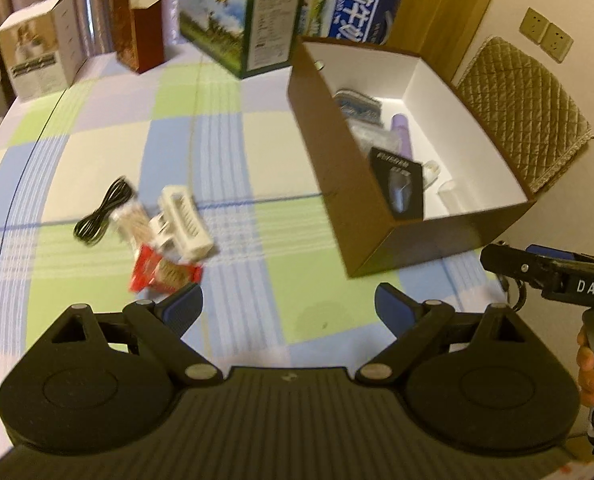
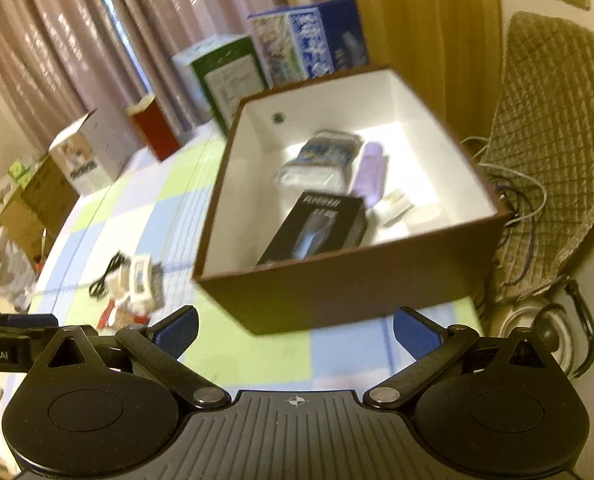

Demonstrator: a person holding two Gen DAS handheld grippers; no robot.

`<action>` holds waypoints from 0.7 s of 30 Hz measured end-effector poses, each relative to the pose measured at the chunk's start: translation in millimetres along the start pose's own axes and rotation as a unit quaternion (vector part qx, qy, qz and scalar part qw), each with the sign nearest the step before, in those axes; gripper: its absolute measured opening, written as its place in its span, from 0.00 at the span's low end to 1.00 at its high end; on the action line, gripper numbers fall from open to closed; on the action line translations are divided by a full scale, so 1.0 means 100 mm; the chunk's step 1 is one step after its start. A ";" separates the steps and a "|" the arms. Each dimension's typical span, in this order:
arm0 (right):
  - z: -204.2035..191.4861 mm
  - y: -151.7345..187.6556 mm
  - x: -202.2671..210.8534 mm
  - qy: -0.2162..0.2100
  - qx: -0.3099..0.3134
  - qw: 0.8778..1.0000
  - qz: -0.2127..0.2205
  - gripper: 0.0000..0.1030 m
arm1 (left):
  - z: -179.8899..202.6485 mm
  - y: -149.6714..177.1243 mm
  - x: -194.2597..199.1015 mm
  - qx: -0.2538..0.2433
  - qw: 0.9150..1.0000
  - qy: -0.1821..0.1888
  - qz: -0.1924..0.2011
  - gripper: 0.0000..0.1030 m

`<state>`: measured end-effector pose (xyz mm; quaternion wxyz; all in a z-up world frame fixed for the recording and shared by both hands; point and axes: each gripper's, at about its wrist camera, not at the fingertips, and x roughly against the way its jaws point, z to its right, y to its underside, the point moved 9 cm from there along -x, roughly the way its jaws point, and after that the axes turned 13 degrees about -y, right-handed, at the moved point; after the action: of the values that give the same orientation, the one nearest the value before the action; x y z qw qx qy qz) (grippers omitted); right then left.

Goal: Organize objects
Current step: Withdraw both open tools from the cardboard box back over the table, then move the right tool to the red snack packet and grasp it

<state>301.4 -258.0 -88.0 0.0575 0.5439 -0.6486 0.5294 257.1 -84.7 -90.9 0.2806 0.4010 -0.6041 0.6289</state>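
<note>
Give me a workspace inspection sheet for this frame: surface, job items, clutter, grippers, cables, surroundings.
Surface: checked tablecloth, flat.
Job's things: open brown box holds black carton, purple tube, wrapped pack; loose pile on the cloth: white plastic piece, red packet.
Clutter: cartons along the far edge.
Grippers: left gripper open, empty; right gripper open, empty.
Cables: coiled black cable beside the pile.
Surroundings: curtains, quilted chair cover.

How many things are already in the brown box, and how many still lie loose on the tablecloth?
In the brown box: 5
Loose on the tablecloth: 4, namely black cable, white case, red packet, clear stick packet
Total: 9, though blur makes this approximate.
</note>
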 end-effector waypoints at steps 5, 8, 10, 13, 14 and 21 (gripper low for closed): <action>-0.24 0.21 -0.21 -0.013 0.012 0.999 -0.033 0.98 | -0.27 0.17 -0.02 0.014 1.000 -0.009 -0.010 0.88; -0.39 0.29 -0.33 -0.020 0.021 0.998 -0.048 0.98 | -0.44 0.24 -0.04 0.022 0.999 -0.020 -0.014 0.88; -0.48 0.32 -0.40 -0.022 0.029 0.998 -0.054 0.98 | -0.55 0.27 -0.06 0.027 0.999 -0.026 -0.015 0.88; -0.60 0.35 -0.50 -0.027 0.040 0.997 -0.061 0.98 | -0.68 0.30 -0.08 0.034 0.999 -0.031 -0.018 0.88; -0.64 0.35 -0.53 -0.029 0.042 0.997 -0.064 0.98 | -0.73 0.31 -0.08 0.036 0.999 -0.032 -0.018 0.88; -0.87 0.37 -0.70 -0.038 0.061 0.995 -0.074 0.98 | -0.95 0.33 -0.08 0.045 0.998 -0.039 -0.018 0.88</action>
<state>257.4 -153.7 -119.0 0.0386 0.6121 -0.5750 0.5415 217.9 6.0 -111.0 0.2497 0.4480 -0.5782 0.6346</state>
